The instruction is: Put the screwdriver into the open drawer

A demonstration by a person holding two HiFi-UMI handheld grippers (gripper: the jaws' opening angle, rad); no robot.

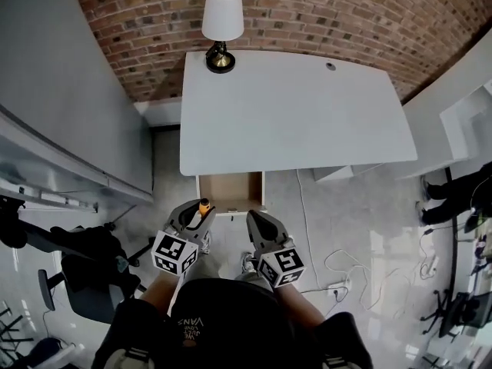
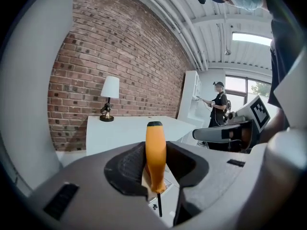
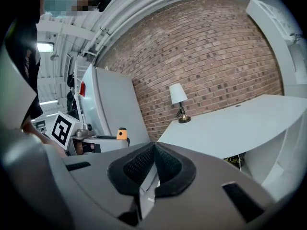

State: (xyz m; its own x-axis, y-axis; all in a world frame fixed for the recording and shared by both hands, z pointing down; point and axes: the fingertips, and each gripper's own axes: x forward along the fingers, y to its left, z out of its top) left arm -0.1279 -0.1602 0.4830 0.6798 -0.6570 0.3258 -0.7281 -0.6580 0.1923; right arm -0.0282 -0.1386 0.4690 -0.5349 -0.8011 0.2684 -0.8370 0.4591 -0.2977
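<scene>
The left gripper (image 1: 196, 215) is clamping the screwdriver (image 2: 155, 156) by its orange handle, shaft pointing down, just short of the open drawer (image 1: 231, 184) under the table (image 1: 292, 114). The right gripper (image 3: 153, 150) is idling beside it, jaws pressed together on nothing. The tip appears to be hanging outside the drawer's front edge. Releasing here is risking a drop to the floor, or the shaft catching the front panel.

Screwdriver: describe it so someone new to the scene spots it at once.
Find the white desk against the brick wall, then the open drawer under its front edge. Just before it, the left gripper holds the screwdriver, handle up. It is the only orange thing there, black-capped.
</scene>
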